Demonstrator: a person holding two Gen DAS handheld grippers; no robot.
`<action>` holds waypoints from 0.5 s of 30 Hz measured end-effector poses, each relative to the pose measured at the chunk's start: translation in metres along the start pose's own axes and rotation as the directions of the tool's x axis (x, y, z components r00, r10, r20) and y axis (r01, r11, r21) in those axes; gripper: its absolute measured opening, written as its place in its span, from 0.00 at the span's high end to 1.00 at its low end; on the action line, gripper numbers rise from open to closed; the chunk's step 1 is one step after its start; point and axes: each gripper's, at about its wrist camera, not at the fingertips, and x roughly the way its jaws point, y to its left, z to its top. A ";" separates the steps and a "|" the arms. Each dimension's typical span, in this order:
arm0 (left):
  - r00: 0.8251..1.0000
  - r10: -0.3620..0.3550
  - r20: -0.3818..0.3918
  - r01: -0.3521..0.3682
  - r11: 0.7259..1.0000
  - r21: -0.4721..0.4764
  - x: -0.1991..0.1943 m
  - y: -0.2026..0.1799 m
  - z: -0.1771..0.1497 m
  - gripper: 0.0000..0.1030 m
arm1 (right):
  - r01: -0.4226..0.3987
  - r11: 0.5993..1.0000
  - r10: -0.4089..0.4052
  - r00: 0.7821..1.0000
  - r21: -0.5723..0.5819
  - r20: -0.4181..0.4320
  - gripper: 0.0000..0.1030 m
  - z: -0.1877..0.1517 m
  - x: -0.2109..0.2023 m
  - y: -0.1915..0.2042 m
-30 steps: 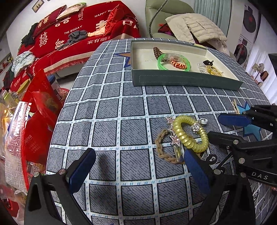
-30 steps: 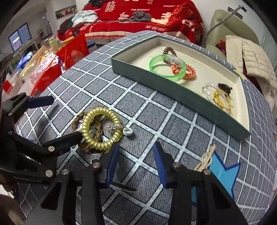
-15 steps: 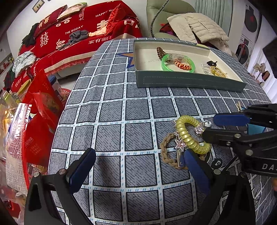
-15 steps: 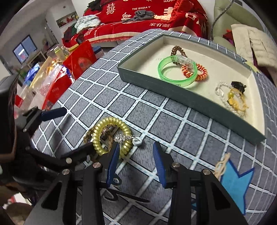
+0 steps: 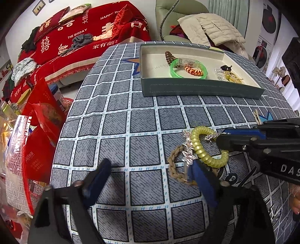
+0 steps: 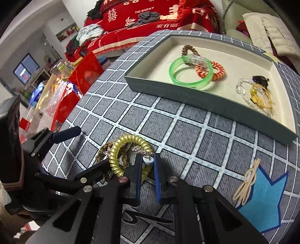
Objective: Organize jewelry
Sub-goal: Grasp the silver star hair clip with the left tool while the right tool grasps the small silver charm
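Two tongs [image 6: 147, 162] apparently pinch a glittery clip beside ribbed yellow coil [image 6: 120, 148].

Red blanket [image 5: 80, 35] on the sofa; cream jacket [image 5: 210, 28] on the green chair [image 5: 168, 11].

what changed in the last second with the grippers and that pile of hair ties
The right gripper moved in on the pile and narrowed its fingers around a small round bead by the yellow coil tie; whether it grips is unclear. The left gripper stayed open beside the pile. The tray and its contents are unchanged.
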 end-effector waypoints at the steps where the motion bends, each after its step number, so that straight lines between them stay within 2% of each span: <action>1: 1.000 -0.004 0.002 0.004 1.000 0.003 0.000 -0.001 0.000 0.05 | -0.002 1.000 0.002 1.000 0.010 0.011 0.87 -0.001 -0.002 -0.001; 4: 1.000 -0.018 0.004 0.018 1.000 0.011 -0.001 -0.004 0.002 0.16 | -0.014 0.999 0.012 0.999 0.042 0.037 0.88 -0.003 -0.010 -0.006; 10: 0.999 -0.032 0.011 0.032 0.999 0.035 -0.002 -0.012 0.005 0.17 | -0.034 0.995 0.028 0.997 0.092 0.071 0.88 -0.006 -0.022 -0.014; 12: 0.999 -0.043 0.008 0.043 0.998 0.042 -0.002 -0.015 0.006 0.28 | -0.041 0.993 0.033 0.997 0.109 0.075 0.88 -0.007 -0.024 -0.016; 14: 0.999 -0.049 0.003 0.049 0.998 0.047 0.000 -0.017 0.007 0.30 | -0.049 0.991 0.038 0.996 0.124 0.083 0.88 -0.010 -0.027 -0.019; 15: 0.999 -0.052 0.006 0.051 0.997 0.053 0.000 -0.018 0.007 0.36 | -0.051 0.990 0.040 0.996 0.130 0.085 0.88 -0.011 -0.029 -0.021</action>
